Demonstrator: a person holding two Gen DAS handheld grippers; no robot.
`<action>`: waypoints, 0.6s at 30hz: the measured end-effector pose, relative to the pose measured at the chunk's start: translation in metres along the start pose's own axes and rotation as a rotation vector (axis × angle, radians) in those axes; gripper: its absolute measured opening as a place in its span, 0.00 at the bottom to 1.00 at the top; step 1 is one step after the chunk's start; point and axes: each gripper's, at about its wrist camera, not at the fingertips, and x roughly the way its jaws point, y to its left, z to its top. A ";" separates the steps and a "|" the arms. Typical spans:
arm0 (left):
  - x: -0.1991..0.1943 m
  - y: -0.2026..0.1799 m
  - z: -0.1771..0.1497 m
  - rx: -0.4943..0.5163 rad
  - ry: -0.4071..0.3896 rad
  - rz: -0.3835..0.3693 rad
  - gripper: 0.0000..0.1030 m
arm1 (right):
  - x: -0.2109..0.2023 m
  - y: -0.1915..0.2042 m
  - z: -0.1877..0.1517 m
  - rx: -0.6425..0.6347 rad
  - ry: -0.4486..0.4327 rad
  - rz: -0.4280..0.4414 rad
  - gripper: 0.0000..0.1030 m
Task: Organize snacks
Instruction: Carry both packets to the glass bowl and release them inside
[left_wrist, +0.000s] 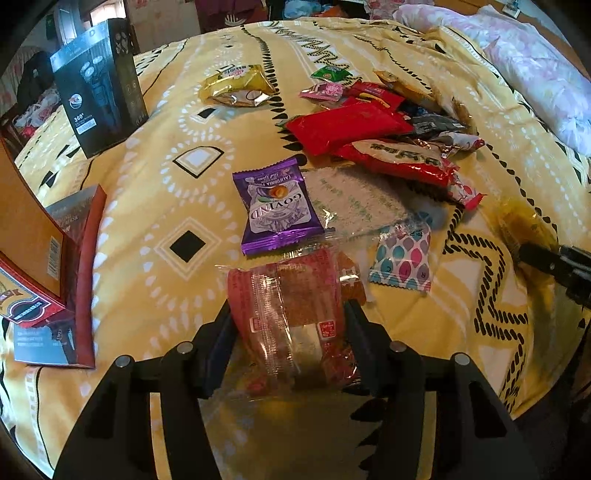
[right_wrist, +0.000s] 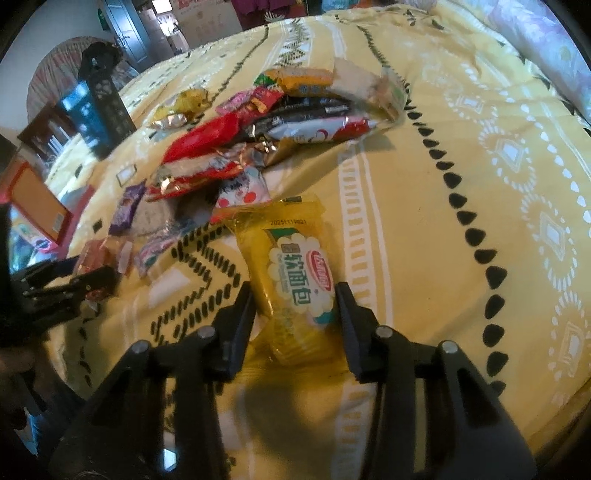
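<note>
Red snack packet (left_wrist: 291, 317) in left gripper (left_wrist: 290, 321), yellow bread packet (right_wrist: 295, 280) in right gripper (right_wrist: 295, 306)

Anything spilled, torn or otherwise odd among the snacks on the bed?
Nothing spilled or visibly torn. The snacks sit in a loose, overlapping heap on the yellow patterned bedspread, still unsorted. Each gripper grips one packet: red-and-clear left, yellow bread right.

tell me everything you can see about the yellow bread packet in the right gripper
The yellow bread packet is a glossy, see-through yellow plastic wrapper with a white cloud-shaped label bearing green characters and a red oval logo, plus a printed date code near its far crimped end. It looks puffy, sealed and intact. It lies lengthwise on the yellow patterned bedspread, pointing away from the camera, its near half between the right gripper fingers, which press its sides. Its far end reaches the snack pile.
</note>
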 end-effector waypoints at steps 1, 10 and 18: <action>-0.002 0.000 -0.001 0.001 -0.005 -0.001 0.56 | -0.003 0.000 0.001 0.003 -0.012 -0.001 0.41; -0.042 0.004 0.006 0.005 -0.083 -0.031 0.56 | -0.043 0.019 0.025 -0.025 -0.117 0.007 0.41; -0.108 0.029 0.023 -0.023 -0.231 -0.022 0.56 | -0.082 0.066 0.063 -0.123 -0.210 0.037 0.41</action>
